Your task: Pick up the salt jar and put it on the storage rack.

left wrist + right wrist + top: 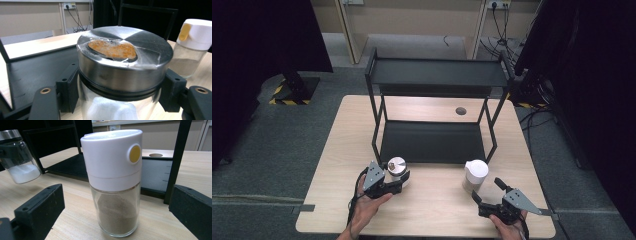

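Light wood table (427, 210) in the high view, with a black two-tier rack (434, 107) standing across its middle. Near the front left, a steel-lidded glass jar (396, 168) clamped in the left gripper (398, 181), just ahead of the rack's lower shelf. Front right, a white-capped shaker (475, 176) standing upright, free. Right gripper (488, 195) just behind it, jaws spread, not touching.

Left gripper view: jar (120, 75) pinched between both jaws just under its lid; white powder in the bottom; clear film and an orange-crusted patch on the lid. Shaker (191, 47) off to the right, grey-brown powder inside.

Right gripper view: shaker (113, 182) centred between wide-open jaws, yellow button on the cap, brownish powder roughly half up the glass. Jar (18, 157) at upper left, tilted, held clear of the table. A rack post (178, 160) behind the shaker at the right.
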Demonstrator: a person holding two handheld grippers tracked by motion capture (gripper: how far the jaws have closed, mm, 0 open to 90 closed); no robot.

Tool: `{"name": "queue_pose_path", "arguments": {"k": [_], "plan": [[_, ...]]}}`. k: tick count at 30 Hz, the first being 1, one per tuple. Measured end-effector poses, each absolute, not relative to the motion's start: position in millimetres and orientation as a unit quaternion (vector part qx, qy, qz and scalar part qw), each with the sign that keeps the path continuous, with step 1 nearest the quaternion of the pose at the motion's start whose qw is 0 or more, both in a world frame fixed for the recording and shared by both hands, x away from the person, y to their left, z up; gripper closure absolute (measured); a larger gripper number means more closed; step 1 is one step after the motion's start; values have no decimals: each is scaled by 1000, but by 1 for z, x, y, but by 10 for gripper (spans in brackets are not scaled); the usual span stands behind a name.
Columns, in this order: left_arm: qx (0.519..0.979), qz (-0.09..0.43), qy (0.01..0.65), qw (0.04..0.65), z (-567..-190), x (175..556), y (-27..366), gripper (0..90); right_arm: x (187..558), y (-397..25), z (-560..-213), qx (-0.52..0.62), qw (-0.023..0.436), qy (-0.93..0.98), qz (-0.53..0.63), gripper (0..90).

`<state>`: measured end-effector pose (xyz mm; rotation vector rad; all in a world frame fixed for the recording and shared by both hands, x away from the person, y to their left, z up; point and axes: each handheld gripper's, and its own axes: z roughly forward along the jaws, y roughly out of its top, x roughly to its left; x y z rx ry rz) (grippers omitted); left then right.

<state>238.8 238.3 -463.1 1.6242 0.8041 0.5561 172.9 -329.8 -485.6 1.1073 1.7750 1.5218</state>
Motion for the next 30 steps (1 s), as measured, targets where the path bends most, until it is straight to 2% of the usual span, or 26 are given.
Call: {"name": "queue_pose_path", "arguments": {"k": [30], "plan": [[708,211,294,606,-376,275,240,306,173,-331,-486,412,272,658,568,5]]}}
